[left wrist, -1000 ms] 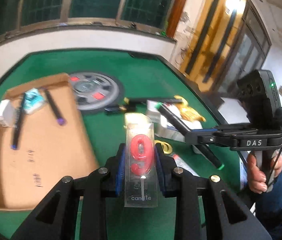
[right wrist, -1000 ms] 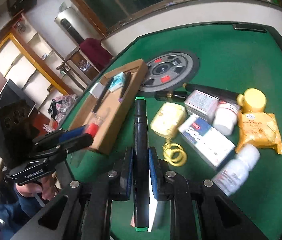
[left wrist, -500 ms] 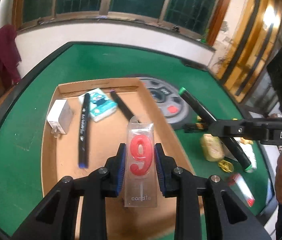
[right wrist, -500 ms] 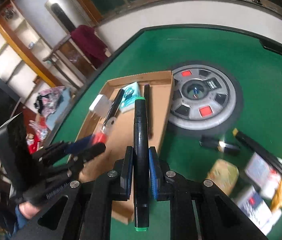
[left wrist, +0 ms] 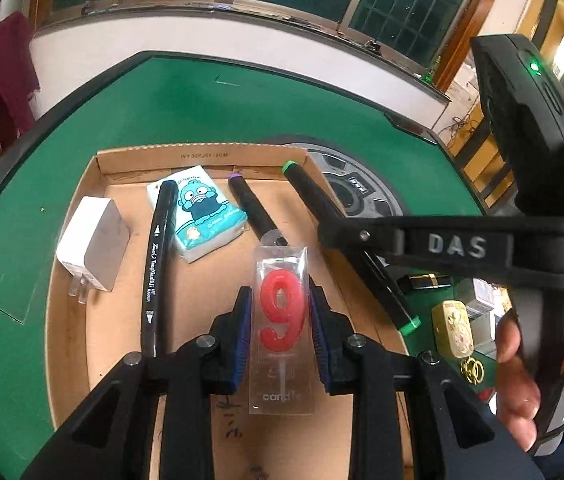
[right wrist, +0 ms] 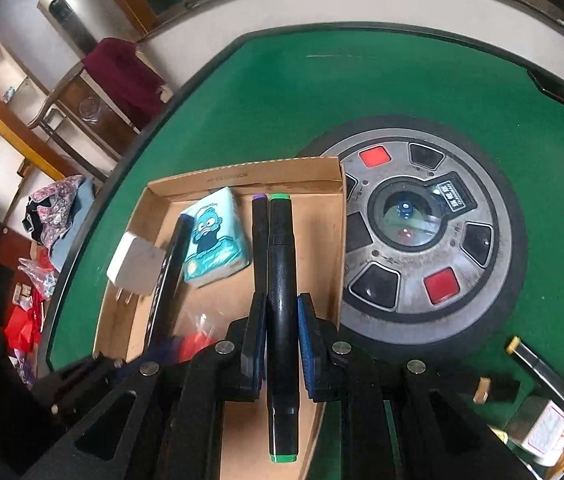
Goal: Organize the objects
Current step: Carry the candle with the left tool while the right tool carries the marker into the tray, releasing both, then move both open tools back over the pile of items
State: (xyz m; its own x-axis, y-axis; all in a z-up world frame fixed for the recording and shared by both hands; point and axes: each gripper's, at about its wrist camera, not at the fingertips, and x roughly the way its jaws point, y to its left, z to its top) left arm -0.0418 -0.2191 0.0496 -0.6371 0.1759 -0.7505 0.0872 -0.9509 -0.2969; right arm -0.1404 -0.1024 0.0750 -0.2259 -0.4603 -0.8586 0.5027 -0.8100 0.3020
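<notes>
Over the cardboard tray, left gripper clamping number candle, right gripper clamping green-capped marker

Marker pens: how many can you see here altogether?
3. A black-capped marker and a purple-tipped marker lie in the cardboard tray; a green-tipped marker is held above it in the right claw. More could be hidden.

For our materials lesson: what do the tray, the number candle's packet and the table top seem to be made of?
Tray: brown cardboard, matte, with folded walls.
Candle packet: clear glossy plastic, probably; the red wax-like 9 shows through.
Table top: green felt-like cloth, matte, no shine.
</notes>
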